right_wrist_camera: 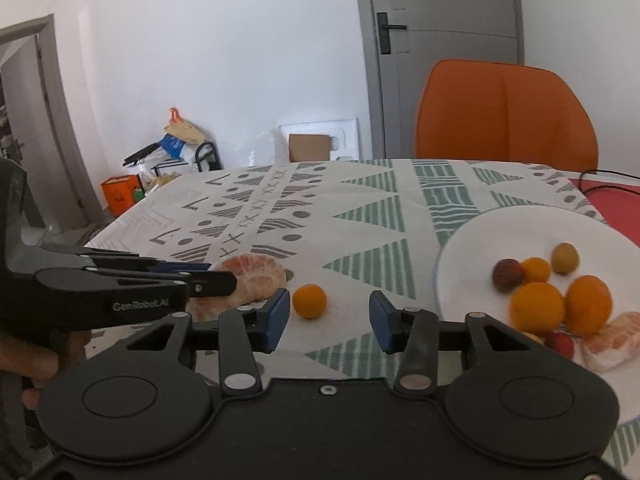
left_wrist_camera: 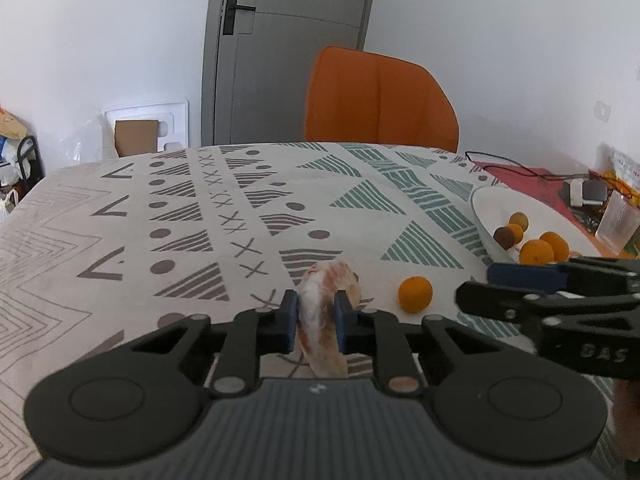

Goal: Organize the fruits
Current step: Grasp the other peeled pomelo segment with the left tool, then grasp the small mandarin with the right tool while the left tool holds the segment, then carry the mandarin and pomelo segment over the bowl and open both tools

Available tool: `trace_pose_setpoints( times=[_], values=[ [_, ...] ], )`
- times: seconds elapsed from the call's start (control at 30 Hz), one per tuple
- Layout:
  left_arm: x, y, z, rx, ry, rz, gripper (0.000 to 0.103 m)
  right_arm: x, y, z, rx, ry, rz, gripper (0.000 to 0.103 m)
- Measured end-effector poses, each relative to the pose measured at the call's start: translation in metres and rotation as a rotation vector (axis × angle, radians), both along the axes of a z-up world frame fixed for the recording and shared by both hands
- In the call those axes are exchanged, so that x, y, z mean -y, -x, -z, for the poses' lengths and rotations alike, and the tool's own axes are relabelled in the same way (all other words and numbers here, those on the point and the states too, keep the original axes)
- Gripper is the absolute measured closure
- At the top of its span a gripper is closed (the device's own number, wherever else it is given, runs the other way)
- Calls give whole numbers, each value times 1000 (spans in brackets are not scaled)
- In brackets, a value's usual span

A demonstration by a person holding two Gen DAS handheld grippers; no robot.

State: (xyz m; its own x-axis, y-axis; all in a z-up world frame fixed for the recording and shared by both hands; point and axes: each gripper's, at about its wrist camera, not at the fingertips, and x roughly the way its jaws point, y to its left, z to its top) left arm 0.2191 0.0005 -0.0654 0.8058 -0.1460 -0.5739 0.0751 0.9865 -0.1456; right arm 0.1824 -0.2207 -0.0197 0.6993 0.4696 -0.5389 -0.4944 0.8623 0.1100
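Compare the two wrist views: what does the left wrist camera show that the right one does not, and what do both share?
Only the left wrist view shows the clear glass beyond the plate. Only the right shows a peeled citrus piece on the plate and an orange box on the floor. Both show the left gripper clamping peeled citrus, the loose small orange and the chair.
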Motion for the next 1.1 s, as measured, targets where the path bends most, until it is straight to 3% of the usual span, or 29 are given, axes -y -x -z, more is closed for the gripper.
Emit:
trace_pose_setpoints(
  times=[0.43, 0.53, 0.57, 1.1],
  values=[
    [-40, 18, -8, 30, 51, -85, 90, -33, -14, 9, -31, 46, -29, 59],
    [-47, 20, -9, 28, 48, -101, 90, -41, -17, 15, -33, 60, -30, 73],
    [-48, 21, -10, 31, 48, -105, 90, -43, -18, 16, -39, 65, -33, 82],
    [-27, 26, -33, 90, 36, -74, 90, -13, 4, -4, 6, -14, -8, 82]
  ],
)
